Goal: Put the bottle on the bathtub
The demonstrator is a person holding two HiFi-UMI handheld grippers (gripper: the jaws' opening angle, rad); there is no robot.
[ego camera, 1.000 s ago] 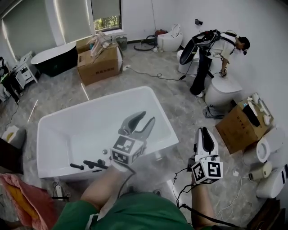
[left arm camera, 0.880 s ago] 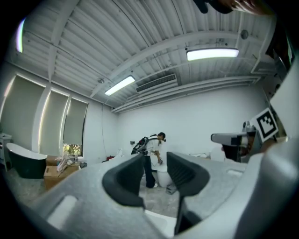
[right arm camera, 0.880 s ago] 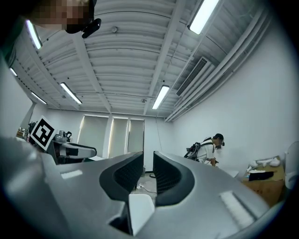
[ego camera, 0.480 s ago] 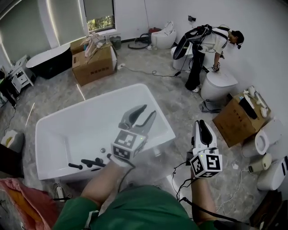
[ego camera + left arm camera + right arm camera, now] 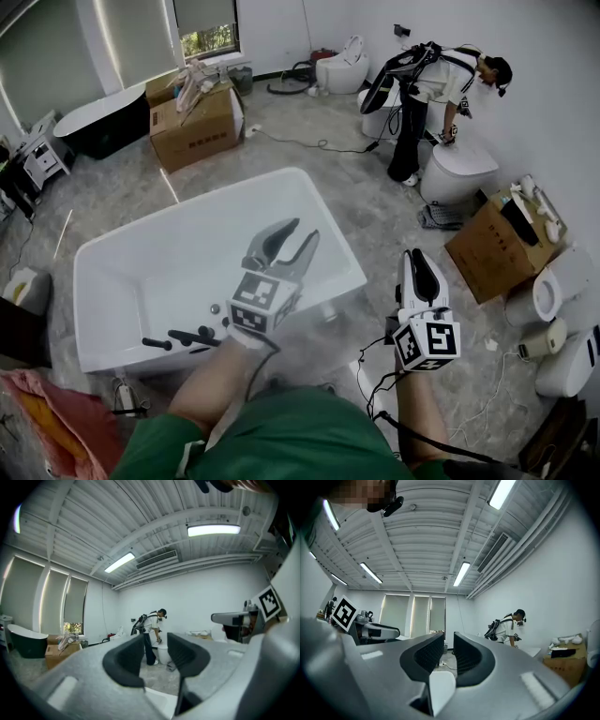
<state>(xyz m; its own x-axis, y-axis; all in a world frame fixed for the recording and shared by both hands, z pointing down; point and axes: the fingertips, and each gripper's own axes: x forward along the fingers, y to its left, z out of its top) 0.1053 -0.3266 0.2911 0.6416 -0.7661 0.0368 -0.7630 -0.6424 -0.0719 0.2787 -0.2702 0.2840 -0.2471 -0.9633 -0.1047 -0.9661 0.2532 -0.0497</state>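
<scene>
Two tubs: a white tub [image 5: 169,272] and a black tub [image 5: 108,122]. Two boxes: far box [image 5: 197,131], near box [image 5: 492,253]. One bystander [image 5: 436,84].

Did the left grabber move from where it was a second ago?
No. The left gripper still hangs over the near right end of the white bathtub, the same spot as before; only the view shifted slightly.
</scene>
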